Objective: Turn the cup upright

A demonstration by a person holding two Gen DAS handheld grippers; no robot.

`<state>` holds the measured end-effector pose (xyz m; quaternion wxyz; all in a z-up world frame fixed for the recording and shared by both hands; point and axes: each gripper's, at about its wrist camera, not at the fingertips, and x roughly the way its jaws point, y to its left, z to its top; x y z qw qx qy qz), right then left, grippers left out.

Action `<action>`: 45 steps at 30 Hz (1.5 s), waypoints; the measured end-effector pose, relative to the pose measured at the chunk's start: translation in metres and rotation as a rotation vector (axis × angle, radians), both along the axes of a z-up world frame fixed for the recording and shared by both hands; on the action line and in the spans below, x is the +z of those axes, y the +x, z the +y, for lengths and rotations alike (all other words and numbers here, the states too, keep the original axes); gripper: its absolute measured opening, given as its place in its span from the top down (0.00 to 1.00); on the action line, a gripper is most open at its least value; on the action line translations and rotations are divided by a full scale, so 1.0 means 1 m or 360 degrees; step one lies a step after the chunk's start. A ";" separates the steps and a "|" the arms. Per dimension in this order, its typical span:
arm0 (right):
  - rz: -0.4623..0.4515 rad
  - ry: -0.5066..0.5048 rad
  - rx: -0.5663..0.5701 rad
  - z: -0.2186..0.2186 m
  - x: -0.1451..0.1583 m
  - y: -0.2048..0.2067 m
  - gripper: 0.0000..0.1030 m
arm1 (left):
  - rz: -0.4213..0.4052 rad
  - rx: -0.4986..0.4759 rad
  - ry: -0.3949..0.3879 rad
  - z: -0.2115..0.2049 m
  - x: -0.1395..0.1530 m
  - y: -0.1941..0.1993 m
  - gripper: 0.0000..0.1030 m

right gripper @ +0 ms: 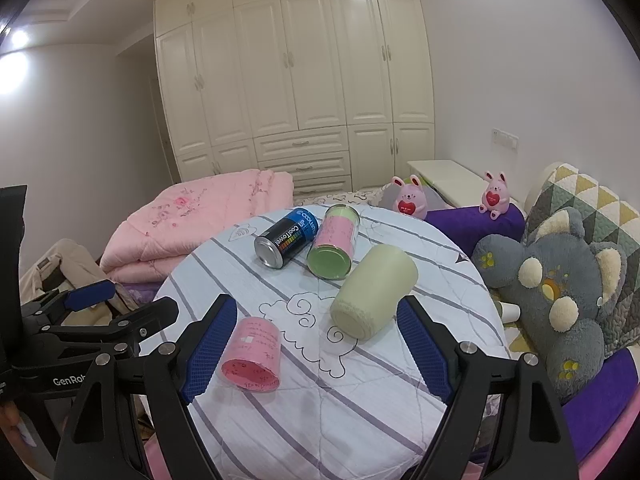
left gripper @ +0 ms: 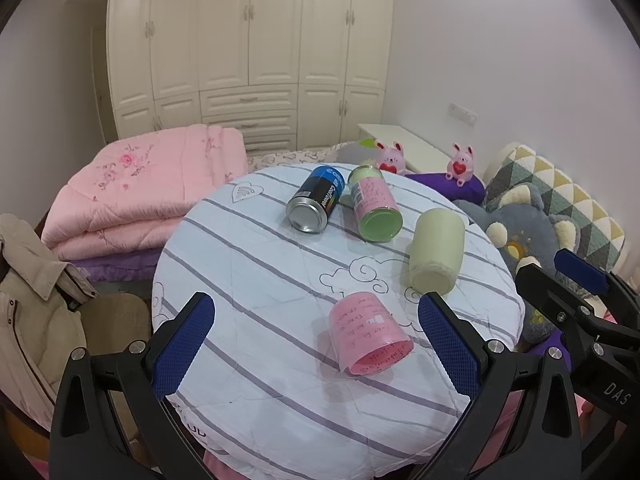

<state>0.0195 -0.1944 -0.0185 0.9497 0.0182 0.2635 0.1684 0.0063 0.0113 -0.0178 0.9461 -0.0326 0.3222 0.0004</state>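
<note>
Here, the round desk (left gripper: 280, 400) carries a striped cloth and four containers, all lying on their sides. The left gripper (left gripper: 316, 352) hangs above the near desk edge, spread wide and holding nothing. The right gripper (right gripper: 316, 348) is likewise spread wide and empty. The cream cup (right gripper: 374, 290) lies toward the right side, its end just beside the right gripper's right finger. The green-capped jar (right gripper: 334, 242) and the dark can (right gripper: 286, 238) lie side by side farther back. The pink cup (left gripper: 370, 334) lies nearest, between the left gripper's fingers, its mouth facing the camera.
</note>
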 end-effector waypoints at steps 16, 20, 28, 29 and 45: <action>0.0023 0.0003 0.0011 0.003 -0.005 0.003 0.19 | 0.0008 0.0002 0.0000 0.000 0.001 0.003 0.00; 0.0029 0.0002 0.0007 0.003 -0.004 0.006 0.19 | 0.0007 0.0005 0.0001 0.000 0.001 0.003 0.00; 0.0043 0.0000 0.0003 0.002 -0.005 0.010 0.19 | 0.0013 -0.0007 0.0003 -0.003 0.000 0.003 0.00; 0.0046 0.0000 0.0004 0.002 -0.005 0.010 0.19 | 0.0015 -0.0010 0.0007 -0.005 -0.002 0.004 0.00; 0.0063 -0.0008 -0.0024 -0.002 -0.005 0.011 0.19 | 0.0029 -0.0030 0.0005 -0.008 -0.008 0.008 0.00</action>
